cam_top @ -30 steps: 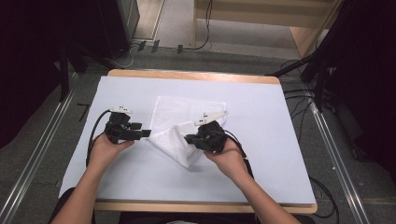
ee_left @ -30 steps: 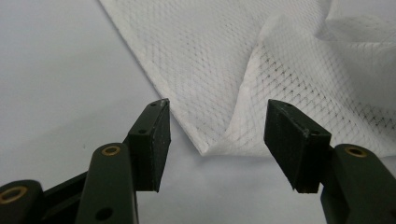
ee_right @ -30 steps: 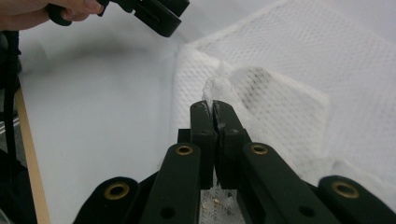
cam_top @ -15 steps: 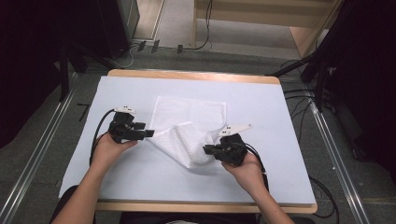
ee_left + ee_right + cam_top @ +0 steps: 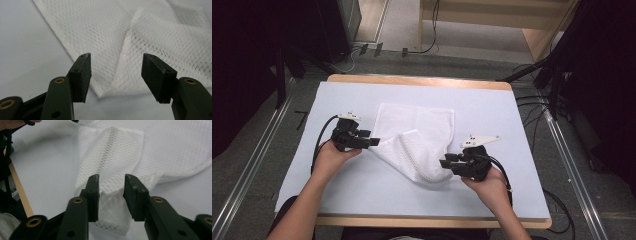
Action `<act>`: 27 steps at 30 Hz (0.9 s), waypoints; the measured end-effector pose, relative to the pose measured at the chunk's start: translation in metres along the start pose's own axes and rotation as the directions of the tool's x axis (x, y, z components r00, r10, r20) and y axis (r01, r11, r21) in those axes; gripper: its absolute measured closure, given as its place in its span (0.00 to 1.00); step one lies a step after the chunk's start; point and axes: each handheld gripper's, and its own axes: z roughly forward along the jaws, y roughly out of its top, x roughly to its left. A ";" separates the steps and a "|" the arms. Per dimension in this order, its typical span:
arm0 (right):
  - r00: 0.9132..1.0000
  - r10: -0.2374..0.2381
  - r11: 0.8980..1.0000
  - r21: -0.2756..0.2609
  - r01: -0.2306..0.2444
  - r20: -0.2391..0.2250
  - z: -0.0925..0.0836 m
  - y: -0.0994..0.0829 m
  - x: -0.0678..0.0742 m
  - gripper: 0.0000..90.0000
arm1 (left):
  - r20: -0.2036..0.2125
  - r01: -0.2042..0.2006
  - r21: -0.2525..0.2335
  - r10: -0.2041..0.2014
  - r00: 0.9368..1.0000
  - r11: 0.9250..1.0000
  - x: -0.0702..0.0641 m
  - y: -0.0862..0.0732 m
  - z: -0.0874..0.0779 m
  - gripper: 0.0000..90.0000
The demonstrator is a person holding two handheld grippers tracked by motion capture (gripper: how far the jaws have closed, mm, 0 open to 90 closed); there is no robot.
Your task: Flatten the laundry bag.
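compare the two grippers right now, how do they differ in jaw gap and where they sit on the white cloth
The left gripper stands wide open at the cloth's left corner, pads clear of the mesh. The right gripper has a narrower gap; its jaws have just been opening, with the cloth's folded near end between them. In the high view the left gripper points right and the right gripper points left. Both are black, hand-held and low over the table.

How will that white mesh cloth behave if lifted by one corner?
The white mesh cloth is probably floppy: it already lies folded over itself on the table. It likely weighs little, being thin open weave. It would probably drape and sag rather than hold shape.
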 end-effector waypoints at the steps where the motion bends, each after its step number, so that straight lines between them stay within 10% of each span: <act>1: 1.000 0.001 1.000 -0.004 -0.001 0.005 -0.002 0.001 -0.001 0.71 | 0.003 -0.003 0.004 0.003 1.000 1.000 0.000 0.000 0.000 0.47; 8: 0.999 0.007 1.000 -0.014 -0.006 0.049 -0.009 0.009 -0.009 0.83 | 0.008 0.004 -0.005 -0.004 1.000 1.000 -0.001 0.001 0.002 0.47; 27: 0.993 0.036 0.999 0.027 -0.039 0.109 0.041 0.037 -0.064 0.89 | 0.050 -0.043 0.025 0.042 0.998 0.999 -0.019 0.035 0.017 0.48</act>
